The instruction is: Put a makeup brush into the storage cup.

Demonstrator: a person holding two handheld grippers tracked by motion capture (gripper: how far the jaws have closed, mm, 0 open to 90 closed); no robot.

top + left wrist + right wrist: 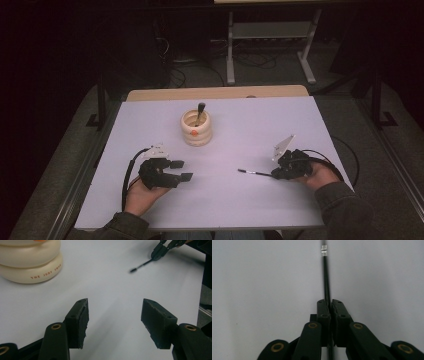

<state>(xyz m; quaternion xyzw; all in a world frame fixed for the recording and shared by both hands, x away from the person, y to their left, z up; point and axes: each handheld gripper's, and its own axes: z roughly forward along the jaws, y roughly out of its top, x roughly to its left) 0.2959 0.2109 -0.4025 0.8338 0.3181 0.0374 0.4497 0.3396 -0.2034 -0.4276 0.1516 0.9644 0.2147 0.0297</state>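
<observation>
Both pads of the right claw (329, 307) pinch the thin black brush (326, 277), which juts straight ahead.

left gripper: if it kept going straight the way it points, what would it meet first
Probably nothing soon: the left gripper, jaws open, faces bare table. The cream holder sits off to one side of that line, the thin black stick in the right gripper off to the other; depth is unclear.

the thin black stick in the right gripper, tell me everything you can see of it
The stick is a thin, straight black rod, apparently a small brush, with a short silvery band near its far end and a dark tip. It lies roughly level just above the white table, pointing toward the left gripper. The right gripper is shut on it, pads pinching its near end. Nothing else touches it.
</observation>
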